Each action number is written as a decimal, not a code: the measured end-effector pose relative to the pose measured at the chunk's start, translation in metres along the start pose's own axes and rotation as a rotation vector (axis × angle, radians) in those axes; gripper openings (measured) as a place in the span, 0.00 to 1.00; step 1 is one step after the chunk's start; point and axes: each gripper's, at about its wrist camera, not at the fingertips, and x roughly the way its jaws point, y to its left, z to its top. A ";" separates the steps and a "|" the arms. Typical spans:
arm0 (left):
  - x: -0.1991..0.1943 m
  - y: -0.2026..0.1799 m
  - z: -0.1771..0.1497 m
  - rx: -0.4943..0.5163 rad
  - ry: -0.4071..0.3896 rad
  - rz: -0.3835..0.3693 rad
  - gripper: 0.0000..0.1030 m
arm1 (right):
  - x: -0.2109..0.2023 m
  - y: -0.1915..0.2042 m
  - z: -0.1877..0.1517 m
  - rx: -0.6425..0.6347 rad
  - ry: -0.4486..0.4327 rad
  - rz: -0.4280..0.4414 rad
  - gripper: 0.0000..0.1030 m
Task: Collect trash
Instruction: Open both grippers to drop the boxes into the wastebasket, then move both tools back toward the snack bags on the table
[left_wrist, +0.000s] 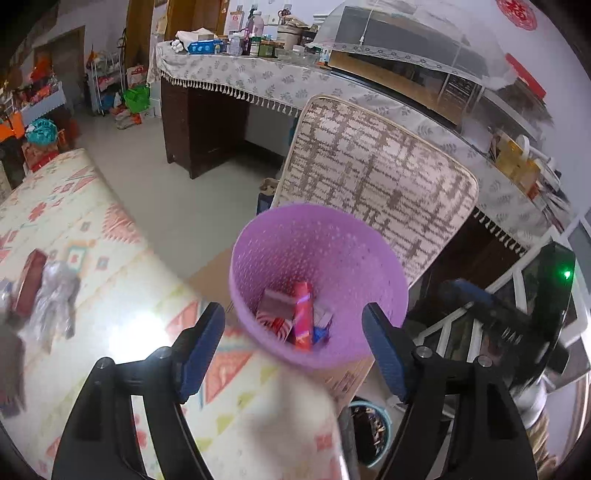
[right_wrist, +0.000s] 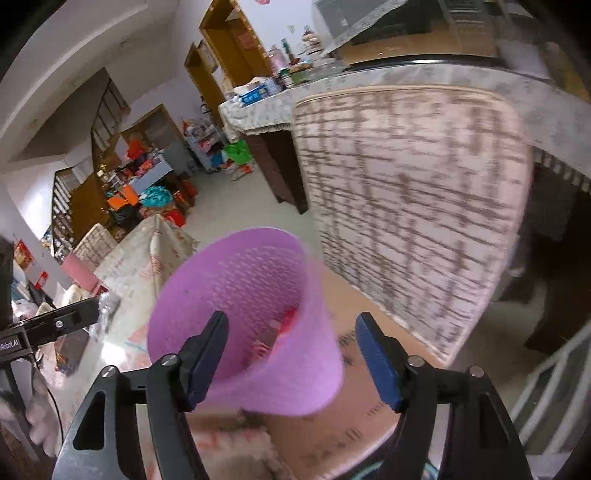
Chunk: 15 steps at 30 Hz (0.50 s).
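Note:
A purple perforated waste basket (left_wrist: 317, 258) stands beside the patterned table (left_wrist: 122, 280). It holds a red wrapper (left_wrist: 303, 317) and other wrappers. My left gripper (left_wrist: 293, 350) is open and empty just above the basket's near rim. My right gripper (right_wrist: 291, 362) is open and empty around the basket's near rim (right_wrist: 255, 369); the view is blurred. On the table's left lie a crumpled clear plastic bag (left_wrist: 55, 299) and a red packet (left_wrist: 27, 280). The right gripper's body (left_wrist: 532, 314) shows in the left wrist view.
A patterned upright cushion (left_wrist: 373, 177) stands behind the basket. A long cloth-covered counter (left_wrist: 258, 81) with jars and boxes runs along the back. A cardboard box (right_wrist: 354, 398) sits under the basket. A dark bin (left_wrist: 369, 428) is below on the floor.

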 end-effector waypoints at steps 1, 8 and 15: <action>-0.006 0.002 -0.008 -0.001 -0.004 0.003 0.73 | -0.010 -0.007 -0.005 0.003 -0.005 -0.020 0.75; -0.030 0.016 -0.031 -0.016 -0.044 0.085 0.73 | -0.071 -0.060 -0.030 0.051 -0.059 -0.161 0.76; -0.047 0.040 -0.052 -0.085 -0.046 0.133 0.73 | -0.095 -0.084 -0.039 0.113 -0.102 -0.185 0.77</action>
